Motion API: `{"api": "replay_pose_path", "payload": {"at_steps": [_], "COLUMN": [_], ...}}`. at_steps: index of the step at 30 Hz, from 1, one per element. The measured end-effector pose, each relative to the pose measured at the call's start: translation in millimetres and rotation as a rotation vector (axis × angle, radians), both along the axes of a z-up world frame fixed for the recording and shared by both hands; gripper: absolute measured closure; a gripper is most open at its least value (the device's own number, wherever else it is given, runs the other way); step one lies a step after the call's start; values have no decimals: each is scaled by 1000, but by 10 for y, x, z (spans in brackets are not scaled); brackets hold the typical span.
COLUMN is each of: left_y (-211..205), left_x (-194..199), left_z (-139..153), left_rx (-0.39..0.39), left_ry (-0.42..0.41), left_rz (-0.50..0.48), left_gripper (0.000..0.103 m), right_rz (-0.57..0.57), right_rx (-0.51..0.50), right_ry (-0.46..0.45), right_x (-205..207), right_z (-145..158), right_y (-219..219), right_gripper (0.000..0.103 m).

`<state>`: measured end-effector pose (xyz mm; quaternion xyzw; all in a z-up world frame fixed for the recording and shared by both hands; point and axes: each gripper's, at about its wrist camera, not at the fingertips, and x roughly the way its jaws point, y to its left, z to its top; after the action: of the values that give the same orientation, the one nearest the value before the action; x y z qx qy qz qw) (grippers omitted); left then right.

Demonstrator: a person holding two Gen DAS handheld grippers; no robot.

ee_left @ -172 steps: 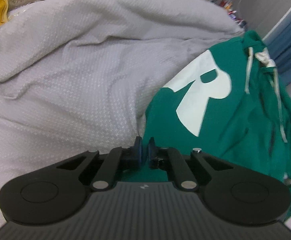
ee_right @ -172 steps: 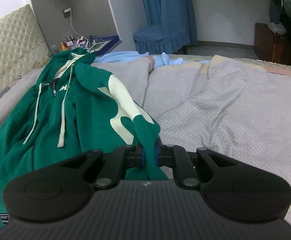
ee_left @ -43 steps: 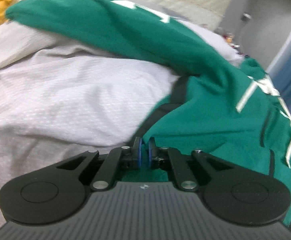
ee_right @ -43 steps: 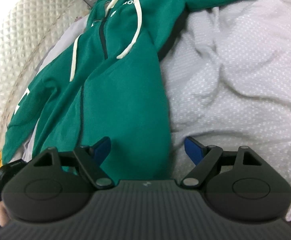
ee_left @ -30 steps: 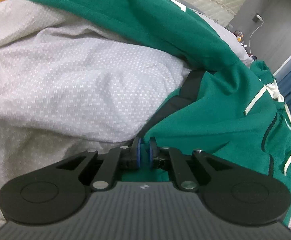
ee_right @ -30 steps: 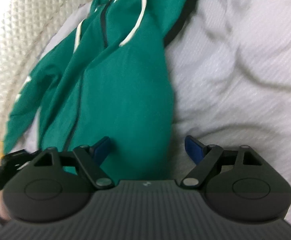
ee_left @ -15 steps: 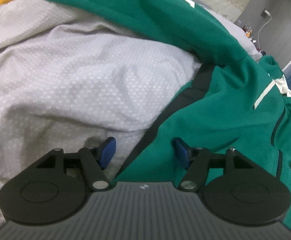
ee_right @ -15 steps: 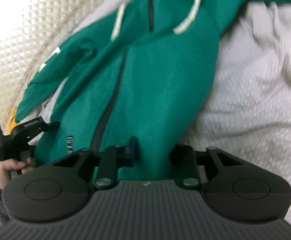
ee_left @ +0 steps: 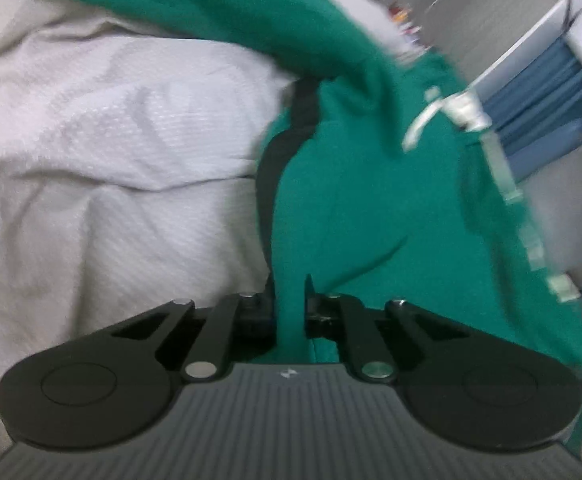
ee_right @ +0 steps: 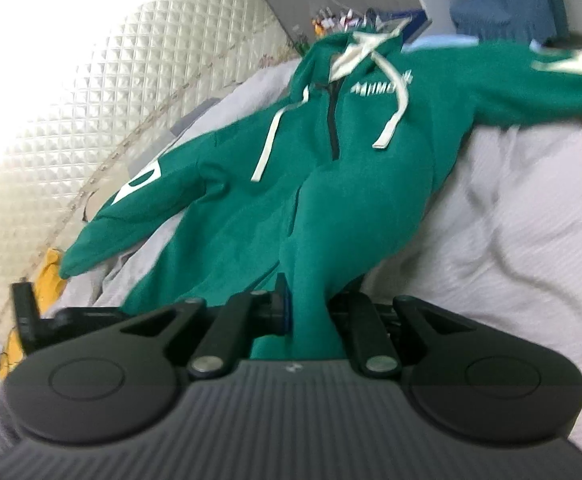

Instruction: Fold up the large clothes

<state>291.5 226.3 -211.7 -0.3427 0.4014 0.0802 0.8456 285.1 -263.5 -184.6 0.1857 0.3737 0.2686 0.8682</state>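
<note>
Hoodie (ee_right: pixel 371 168) green, on grey bedspread (ee_left: pixel 111 128) | left hand-held gripper (ee_left: pixel 290 308) clamped on hem | right hand-held gripper (ee_right: pixel 311 312) clamped on hem

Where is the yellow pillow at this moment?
In the right wrist view, the yellow pillow is at the left edge, beside the quilted headboard and just beyond the green hoodie's sleeve cuff.

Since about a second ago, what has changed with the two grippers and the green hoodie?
Both grippers regrasped. The right gripper, open then, has shut on the green hoodie and lifted its hem. The left gripper opened briefly and has shut again on the hem. The hoodie's sleeves stay spread on the grey quilt.
</note>
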Motion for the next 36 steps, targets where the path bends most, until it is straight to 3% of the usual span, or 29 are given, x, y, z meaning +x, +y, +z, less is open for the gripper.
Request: {"api": "replay_pose_path", "payload": {"at_steps": [4,7,9,12,17,18,20,21,22,23,29,36], "left_y": [125,133,168,169,243,237,242,253,255,253,93,-428], "left_x": [-246,-358,-387,-398,-420,-432,-439,-455,-474,-492,-517,-123], "left_z": [226,278,219,99,-65,-33,19,38,86,138,561,885], "left_rx": [-218,-304,-324,-282,-314,-305,-277,-260,-235,-206,59,231], "left_ry": [-96,-96,-65,21,83,82,97,103,100,91,45,-43], "left_rz": [-18,-38,-33,1,10,9,6,2,-2,-4,-23,-128], "left_gripper": [94,94,94,94,90,88,72,57,50,49,46,46], "right_rz": [-7,1,19,52,19,12,2,-2,-7,-8,23,-15], "right_rx": [-48,-122,-176,-251,-265,-269,-260,-256,-252,-248,-238,-198], "right_ry": [-30,-18,18,88,203,203,192,182,167,148,42,-52], "right_x": [-113,-177,-247,-329,-333,-342,-348,-364,-383,-414,-421,-195], "right_z": [267,346,303,122,-133,-124,-75,-23,25,77,260,408], "right_y": [-191,-249,-199,-90,-112,-123,-159,-172,-182,-166,12,257], "right_gripper": [91,91,91,89,85,85,84,78,74,68,67,68]}}
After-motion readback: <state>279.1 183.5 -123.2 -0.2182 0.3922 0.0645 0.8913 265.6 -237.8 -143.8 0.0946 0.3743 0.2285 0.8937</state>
